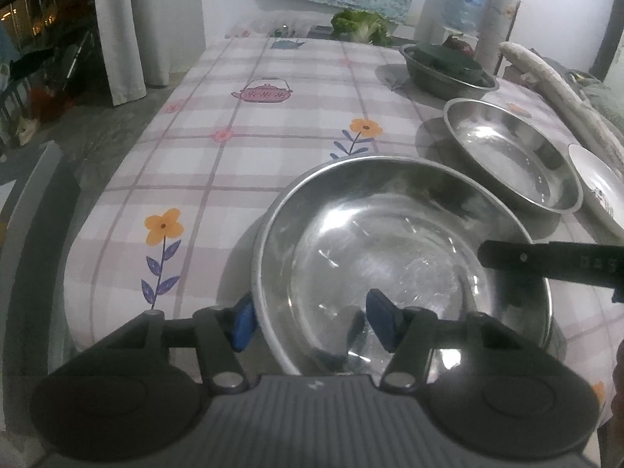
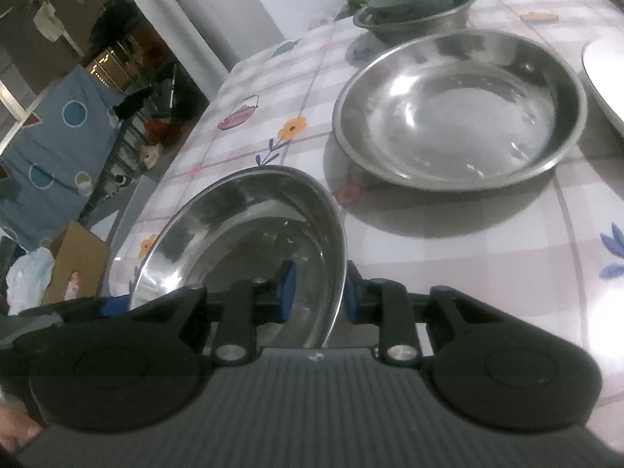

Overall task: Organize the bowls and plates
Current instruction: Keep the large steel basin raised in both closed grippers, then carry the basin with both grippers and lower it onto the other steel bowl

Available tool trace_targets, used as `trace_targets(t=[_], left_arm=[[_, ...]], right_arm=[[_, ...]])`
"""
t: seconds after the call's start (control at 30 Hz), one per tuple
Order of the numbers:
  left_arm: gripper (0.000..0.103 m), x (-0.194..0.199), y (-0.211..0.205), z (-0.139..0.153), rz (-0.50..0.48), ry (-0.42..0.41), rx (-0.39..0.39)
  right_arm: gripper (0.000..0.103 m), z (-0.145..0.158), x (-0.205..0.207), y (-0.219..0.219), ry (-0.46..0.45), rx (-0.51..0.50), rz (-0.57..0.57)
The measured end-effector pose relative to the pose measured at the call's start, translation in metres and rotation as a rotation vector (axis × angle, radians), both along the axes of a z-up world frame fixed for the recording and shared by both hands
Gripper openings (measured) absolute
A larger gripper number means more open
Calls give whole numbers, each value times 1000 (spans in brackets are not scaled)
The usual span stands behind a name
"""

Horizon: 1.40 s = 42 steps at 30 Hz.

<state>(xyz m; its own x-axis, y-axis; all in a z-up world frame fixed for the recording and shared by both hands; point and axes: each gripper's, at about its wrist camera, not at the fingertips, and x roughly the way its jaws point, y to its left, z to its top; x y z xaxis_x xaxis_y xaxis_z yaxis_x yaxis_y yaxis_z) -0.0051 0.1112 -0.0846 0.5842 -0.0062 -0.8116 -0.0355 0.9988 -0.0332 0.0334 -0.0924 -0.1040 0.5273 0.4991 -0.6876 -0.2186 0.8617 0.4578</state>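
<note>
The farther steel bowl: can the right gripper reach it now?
Probably yes: only bare tablecloth lies before the farther steel bowl, though the right gripper must first leave the rim of the nearer steel bowl.

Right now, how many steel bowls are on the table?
3. Nearest bowl straddled at its rim by both tongs; second bowl behind it to the right; far bowl holding green items. More may sit outside the views.

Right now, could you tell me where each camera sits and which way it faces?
Left wrist: on the left gripper, facing along the table; its blue pads straddle the near bowl's left rim; the right gripper's finger crosses at right.
Right wrist: on the right gripper, facing leftward across the table; pads straddle the near bowl's right rim.
Shared: near bowl, second bowl, far bowl, white plate.
</note>
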Motion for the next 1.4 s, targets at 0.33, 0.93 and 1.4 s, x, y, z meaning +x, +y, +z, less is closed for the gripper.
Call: trace_targets(t=[0.33,0.93,1.4], left_arm=[[60,12,3,-4,-3,11,38],[60,11,0,4,14,-9,80],[60,4,0,17,20,-46,77]], right_arm=[[23,-1,12,13,-20,-35,16],[25,7,3,30,-80,-143,48],[25,21,-2,27,-118,-132,52]])
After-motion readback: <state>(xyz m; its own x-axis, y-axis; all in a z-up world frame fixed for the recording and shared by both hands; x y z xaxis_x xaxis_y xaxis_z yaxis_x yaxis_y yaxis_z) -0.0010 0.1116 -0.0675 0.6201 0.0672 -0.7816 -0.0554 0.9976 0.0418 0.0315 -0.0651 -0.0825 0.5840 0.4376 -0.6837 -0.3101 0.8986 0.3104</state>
